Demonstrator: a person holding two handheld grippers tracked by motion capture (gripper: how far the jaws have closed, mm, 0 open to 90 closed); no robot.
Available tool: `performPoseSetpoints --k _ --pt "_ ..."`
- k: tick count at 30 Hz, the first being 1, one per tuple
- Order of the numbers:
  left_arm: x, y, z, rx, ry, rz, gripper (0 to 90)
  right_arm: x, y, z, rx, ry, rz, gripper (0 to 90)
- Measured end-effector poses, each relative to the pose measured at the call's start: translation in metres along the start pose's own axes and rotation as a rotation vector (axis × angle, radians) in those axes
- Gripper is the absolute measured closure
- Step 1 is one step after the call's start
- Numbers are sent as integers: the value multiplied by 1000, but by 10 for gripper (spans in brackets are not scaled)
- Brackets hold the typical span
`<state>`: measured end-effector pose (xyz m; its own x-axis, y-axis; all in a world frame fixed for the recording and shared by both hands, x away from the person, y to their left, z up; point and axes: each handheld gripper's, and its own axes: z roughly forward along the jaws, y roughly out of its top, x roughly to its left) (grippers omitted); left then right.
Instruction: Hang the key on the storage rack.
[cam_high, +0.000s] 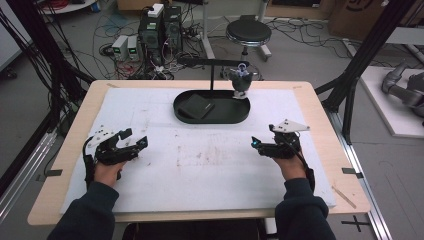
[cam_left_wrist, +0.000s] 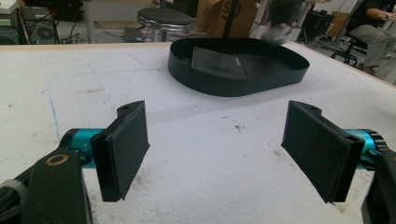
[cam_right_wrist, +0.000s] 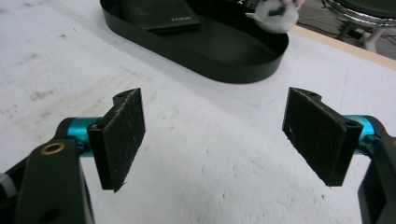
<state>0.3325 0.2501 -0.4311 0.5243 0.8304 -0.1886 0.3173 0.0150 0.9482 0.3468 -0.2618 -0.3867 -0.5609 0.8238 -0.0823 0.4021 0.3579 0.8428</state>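
A black oval tray (cam_high: 211, 119) sits at the far middle of the white mat, with a flat black case (cam_high: 196, 106) lying in its left half. From the tray's stand (cam_high: 212, 75) a small grey and white toy (cam_high: 241, 80) hangs over the tray's right end. My left gripper (cam_high: 135, 137) rests near the mat's left side, open, with nothing between its jaws (cam_left_wrist: 217, 149). My right gripper (cam_high: 262, 136) is low at the right, also open and holding nothing (cam_right_wrist: 215, 140). Both gripper views look toward the tray (cam_left_wrist: 233, 86) (cam_right_wrist: 196, 60).
The white mat (cam_high: 210, 170) covers most of the wooden table (cam_high: 75, 150). Behind the table stand a round stool (cam_high: 248, 32), computer boxes (cam_high: 160, 30) and floor cables. Black frame posts (cam_high: 360, 60) rise at both sides.
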Motion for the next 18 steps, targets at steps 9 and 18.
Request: performPoseSetpoints --k 9,18 --pt "-2 0 -2 -4 4 6 223 1 -16 2 0 -43 12 216" --pt "-5 0 -2 -1 3 17 222 -4 -22 -3 -1 -66 15 217"
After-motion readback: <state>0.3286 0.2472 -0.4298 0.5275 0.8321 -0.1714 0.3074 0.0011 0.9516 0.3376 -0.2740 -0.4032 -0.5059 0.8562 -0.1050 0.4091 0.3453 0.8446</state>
